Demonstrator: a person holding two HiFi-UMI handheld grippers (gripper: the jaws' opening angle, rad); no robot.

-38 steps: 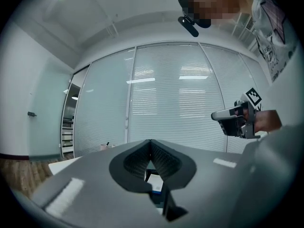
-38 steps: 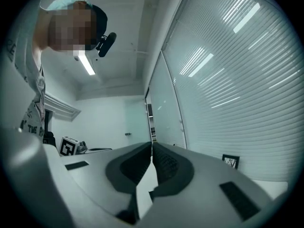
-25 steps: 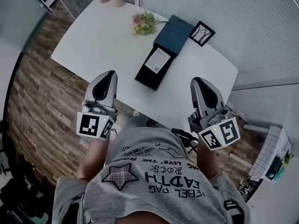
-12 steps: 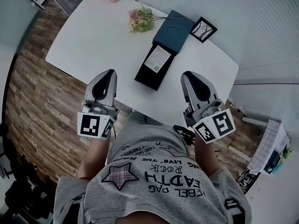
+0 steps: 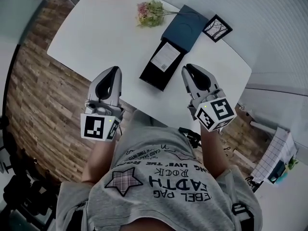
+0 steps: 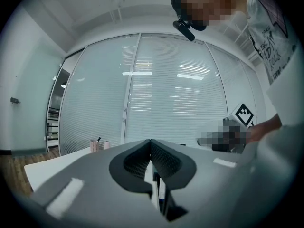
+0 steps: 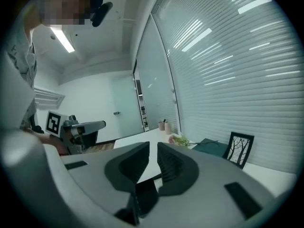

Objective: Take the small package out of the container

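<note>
Right gripper (image 5: 188, 70) has dropped toward the flat, rectangular dark container (image 5: 150, 77).

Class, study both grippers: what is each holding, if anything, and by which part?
Nothing is held. The left gripper and the right gripper both have their fingers shut with nothing between them, short of the box.

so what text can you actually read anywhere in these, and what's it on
"EBEL PAG": grey shirt, large print.
"ROCK", "LIVE": same shirt, smaller print.
Other shirt lines: too distorted to read with certainty.
White label on the dark box: too small to read.
Marker cubes: square patterns only, no words.
</note>
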